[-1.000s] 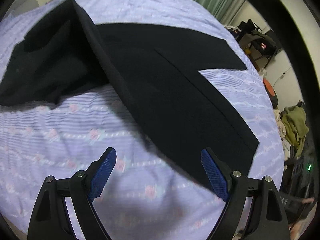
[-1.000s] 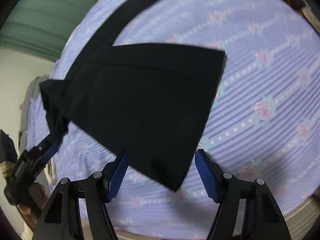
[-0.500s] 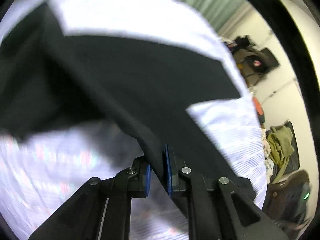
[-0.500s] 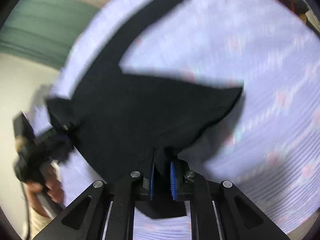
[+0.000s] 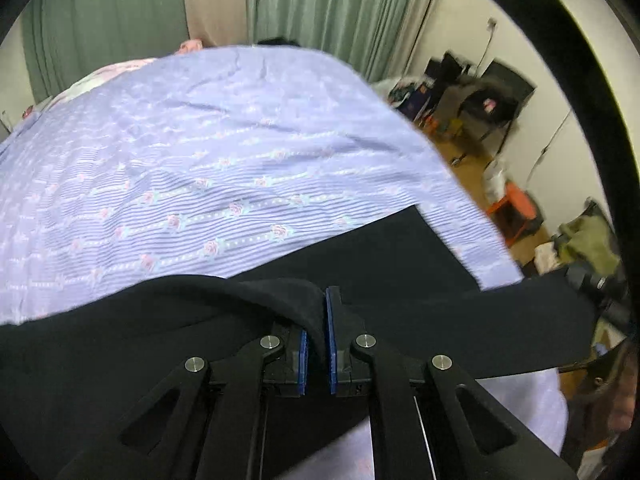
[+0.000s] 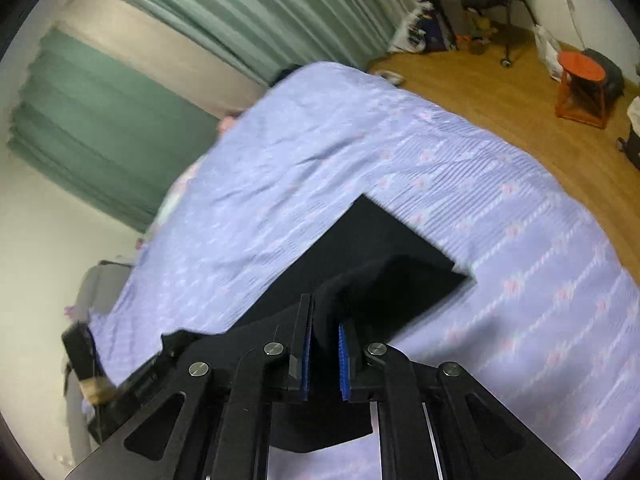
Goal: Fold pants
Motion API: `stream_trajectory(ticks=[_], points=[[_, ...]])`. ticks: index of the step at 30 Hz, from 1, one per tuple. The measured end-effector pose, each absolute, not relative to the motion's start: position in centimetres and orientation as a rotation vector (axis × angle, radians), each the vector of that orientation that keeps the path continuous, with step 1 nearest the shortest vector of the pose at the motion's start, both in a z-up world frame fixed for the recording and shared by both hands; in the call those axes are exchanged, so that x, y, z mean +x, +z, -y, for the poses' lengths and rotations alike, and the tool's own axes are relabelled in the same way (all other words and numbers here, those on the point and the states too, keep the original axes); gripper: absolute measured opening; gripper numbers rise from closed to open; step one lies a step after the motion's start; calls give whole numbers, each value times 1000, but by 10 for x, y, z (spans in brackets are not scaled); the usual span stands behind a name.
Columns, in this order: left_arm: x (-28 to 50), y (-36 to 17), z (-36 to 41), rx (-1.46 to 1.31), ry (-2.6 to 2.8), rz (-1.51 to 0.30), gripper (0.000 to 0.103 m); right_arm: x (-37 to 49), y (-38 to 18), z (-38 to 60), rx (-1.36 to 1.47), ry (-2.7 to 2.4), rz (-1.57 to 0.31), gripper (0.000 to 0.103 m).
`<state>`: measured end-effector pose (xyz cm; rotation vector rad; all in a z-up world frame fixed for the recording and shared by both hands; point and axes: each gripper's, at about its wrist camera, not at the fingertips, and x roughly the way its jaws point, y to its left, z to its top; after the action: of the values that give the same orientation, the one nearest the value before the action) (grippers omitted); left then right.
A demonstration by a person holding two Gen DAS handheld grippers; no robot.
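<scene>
the left gripper (image 5: 316,344) is clamped on a raised fold of the black pants (image 5: 400,264), which spread toward 3 o'clock over the lilac bedspread (image 5: 200,152). the right gripper (image 6: 325,336) likewise pinches the pants (image 6: 376,248), whose corner lies at 1 o'clock.

Home bedroom: bed with lilac floral bedspread (image 5: 208,152), green curtains (image 6: 120,128), wood floor (image 6: 500,92), cluttered corner.

Dim indoor light; motion blur on bedspread (image 5: 208,184) and curtains (image 6: 248,12); fisheye bending, black vignette at edges.
</scene>
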<state>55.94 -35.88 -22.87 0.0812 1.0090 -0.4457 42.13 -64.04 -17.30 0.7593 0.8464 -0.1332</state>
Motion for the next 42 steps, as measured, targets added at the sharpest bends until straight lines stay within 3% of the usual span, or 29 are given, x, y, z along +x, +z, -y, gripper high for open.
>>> stream_trajectory(ticks=[5,6,8,10,11,13,19,24,35,42], points=[[596,-252,372,101,-373,-1081,11,491,-195,671,786,-171,-962,14],[603,-255,374,107,-355,-1099,13,495,-200,676,809,-188,-978,24],[609,-253,380,102,-347,-1110,34,504,-202,689,807,-283,-983,41],[612,-239,389,78,-393,-1068,50,504,-190,695,743,-332,-934,67],[608,-225,394,75,-413,-1020,63,499,-180,696,710,-350,-901,69],[598,-199,400,58,-454,-937,71,486,-160,700,661,-365,-840,70],[534,-146,390,13,-581,-857,73,443,-115,692,562,-319,-788,70],[443,-136,336,-8,-570,-849,78,396,-96,644,438,-213,-788,70],[246,-115,109,-261,-195,-917,82,282,-72,455,244,174,-842,75],[182,-109,-61,-394,10,-855,86,244,-70,318,216,318,-879,78]])
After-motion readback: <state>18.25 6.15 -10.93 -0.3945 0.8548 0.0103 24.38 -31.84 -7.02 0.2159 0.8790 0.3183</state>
